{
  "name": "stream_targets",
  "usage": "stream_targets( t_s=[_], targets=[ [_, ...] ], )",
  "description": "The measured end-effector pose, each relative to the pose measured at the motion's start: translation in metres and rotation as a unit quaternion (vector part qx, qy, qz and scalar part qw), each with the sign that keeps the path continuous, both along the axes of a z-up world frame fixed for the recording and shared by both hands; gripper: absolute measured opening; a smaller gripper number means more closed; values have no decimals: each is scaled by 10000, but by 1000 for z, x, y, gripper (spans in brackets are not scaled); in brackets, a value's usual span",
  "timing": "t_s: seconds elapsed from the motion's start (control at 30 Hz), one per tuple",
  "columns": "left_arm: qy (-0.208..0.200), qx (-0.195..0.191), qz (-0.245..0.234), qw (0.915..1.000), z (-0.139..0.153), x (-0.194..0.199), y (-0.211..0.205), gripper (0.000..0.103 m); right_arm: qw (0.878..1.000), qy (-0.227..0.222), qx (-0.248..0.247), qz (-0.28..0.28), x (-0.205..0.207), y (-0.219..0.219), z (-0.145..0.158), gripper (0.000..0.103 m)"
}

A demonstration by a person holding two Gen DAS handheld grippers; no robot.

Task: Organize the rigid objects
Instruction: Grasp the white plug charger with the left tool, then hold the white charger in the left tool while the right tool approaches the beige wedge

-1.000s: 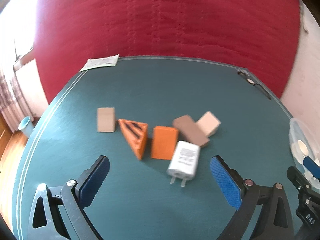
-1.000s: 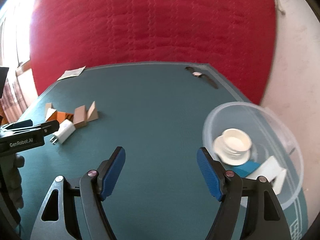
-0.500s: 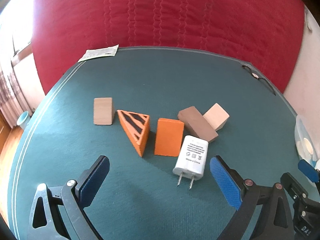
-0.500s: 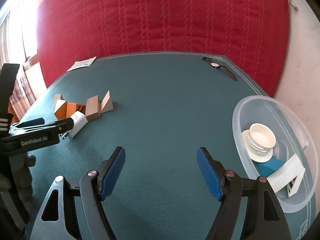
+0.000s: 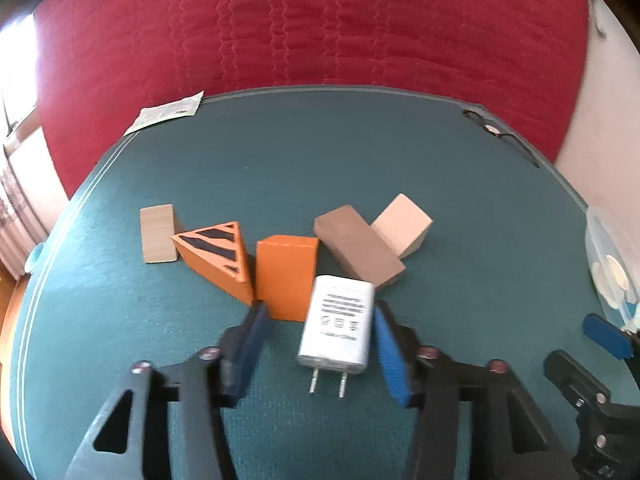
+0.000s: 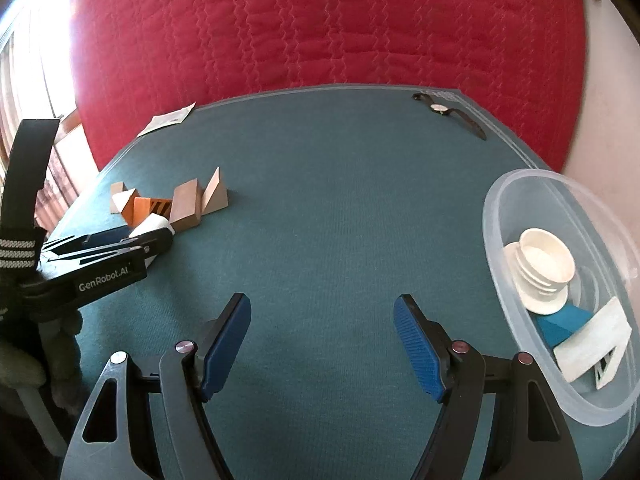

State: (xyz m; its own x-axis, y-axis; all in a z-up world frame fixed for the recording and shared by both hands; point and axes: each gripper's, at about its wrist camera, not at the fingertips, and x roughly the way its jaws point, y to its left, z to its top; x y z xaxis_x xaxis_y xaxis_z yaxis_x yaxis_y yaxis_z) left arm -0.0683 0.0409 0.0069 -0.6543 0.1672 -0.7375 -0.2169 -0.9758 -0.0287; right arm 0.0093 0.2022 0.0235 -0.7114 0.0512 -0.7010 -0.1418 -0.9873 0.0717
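Our left gripper had just been closing around the charger; its right pad touched the charger, while a gap showed at the left pad, so no grip yet. Left to right on the table lay a tan block, striped wedge, orange block crowding the left pad, brown block and pale block. Our right gripper hung open, empty, beside the tub.

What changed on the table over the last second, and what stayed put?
The left hand-held gripper moved in toward the white charger and its jaws have just been closing around it; a gap remains on the left side, so no firm grip yet. The wooden blocks, the clear bowl and the right hand-held gripper, open over bare table, look unchanged.
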Motion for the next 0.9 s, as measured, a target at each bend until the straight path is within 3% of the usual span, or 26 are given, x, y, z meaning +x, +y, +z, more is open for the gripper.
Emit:
stream_targets(
  t_s=[0.03, 0.13, 0.57, 0.9],
  targets=[
    [-3, 47, -29, 10000, 0, 0, -1, 36, 10000, -30, -28, -2, -2, -1, 0, 75],
    [-14, 156, -30, 9999, 1, 2, -4, 32, 9998, -88, -137, 89, -7, -4, 0, 75],
    [10, 320, 384, 9987, 2, 19, -36, 32, 9974, -359, -468, 410, -66, -9, -6, 75],
    [-13, 398, 394, 9984, 1, 21, -41, 32, 9977, -320, -308, 521, -118, -19, -7, 75]
  ],
)
